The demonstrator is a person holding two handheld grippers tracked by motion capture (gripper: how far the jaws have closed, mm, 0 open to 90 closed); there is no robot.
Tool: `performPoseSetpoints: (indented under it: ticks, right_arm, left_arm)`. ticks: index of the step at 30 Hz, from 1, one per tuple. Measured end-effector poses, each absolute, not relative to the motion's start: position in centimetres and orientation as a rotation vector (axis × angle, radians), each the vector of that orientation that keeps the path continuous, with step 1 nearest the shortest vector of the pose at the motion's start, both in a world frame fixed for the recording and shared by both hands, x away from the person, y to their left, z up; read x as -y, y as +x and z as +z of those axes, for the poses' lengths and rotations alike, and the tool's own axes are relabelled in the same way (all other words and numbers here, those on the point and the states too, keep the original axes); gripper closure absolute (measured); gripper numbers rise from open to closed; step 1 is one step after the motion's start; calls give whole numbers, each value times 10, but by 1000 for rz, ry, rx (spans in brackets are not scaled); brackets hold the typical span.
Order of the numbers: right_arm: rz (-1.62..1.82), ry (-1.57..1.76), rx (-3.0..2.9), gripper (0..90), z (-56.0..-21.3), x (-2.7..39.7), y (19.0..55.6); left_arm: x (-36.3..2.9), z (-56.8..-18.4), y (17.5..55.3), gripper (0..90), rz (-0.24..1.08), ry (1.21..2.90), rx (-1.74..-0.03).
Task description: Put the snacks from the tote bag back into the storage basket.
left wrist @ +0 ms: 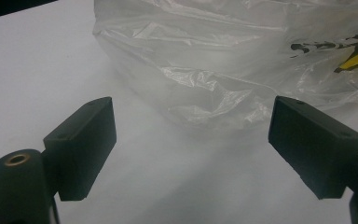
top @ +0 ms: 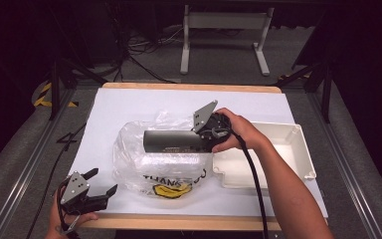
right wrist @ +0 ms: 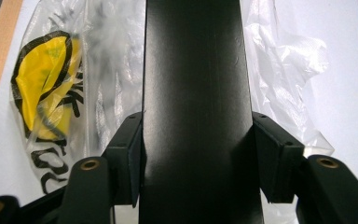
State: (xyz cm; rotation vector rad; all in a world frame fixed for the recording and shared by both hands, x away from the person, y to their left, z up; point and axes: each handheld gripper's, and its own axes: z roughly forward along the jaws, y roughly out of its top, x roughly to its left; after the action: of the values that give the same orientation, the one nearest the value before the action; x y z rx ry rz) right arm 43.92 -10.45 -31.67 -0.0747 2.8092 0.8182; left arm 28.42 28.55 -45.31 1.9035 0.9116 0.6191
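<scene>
the right gripper [top: 199, 137] is clamped on a dark cylinder [top: 171, 141], one black jaw pressed flat against each side of it. in the right gripper view the cylinder [right wrist: 196, 107] is seen running straight away between the jaws, with both pads [right wrist: 129, 154] tight on its smooth dark surface. in the high view the cylinder is held level, pointing to the left, above a clear plastic bag [top: 154, 167]. whether the cylinder touches the bag cannot be told. the gripper is carried by the person's right hand [top: 238, 132], from which a black cable [top: 253, 184] is trailed back along the forearm.

the bag is spread on the white table [top: 129, 102], crumpled, with black lettering and a yellow print [top: 171, 189] near its front edge. the same yellow print [right wrist: 42, 88] is seen at the left in the right gripper view. just right of the bag, a shallow white tray [top: 288, 149] is set on the table, partly covered by the right hand and forearm.

the left gripper [top: 102, 181] is held at the front left corner of the table, well apart from the cylinder, with its jaws spread wide and nothing between them. in the left gripper view the bag [left wrist: 223, 60] is seen just beyond the open jaws, untouched by them, with bare white table [left wrist: 37, 70] beneath.
</scene>
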Motion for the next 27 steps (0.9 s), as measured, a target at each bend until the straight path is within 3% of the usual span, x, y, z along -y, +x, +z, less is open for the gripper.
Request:
performPoseSetpoints:
  ticks: [27]
  right_arm:
    - [858, -27, -2789, 430, -303, 170, 431]
  left_arm:
    - [-286, -454, 285, 165, 615, 1902, -924]
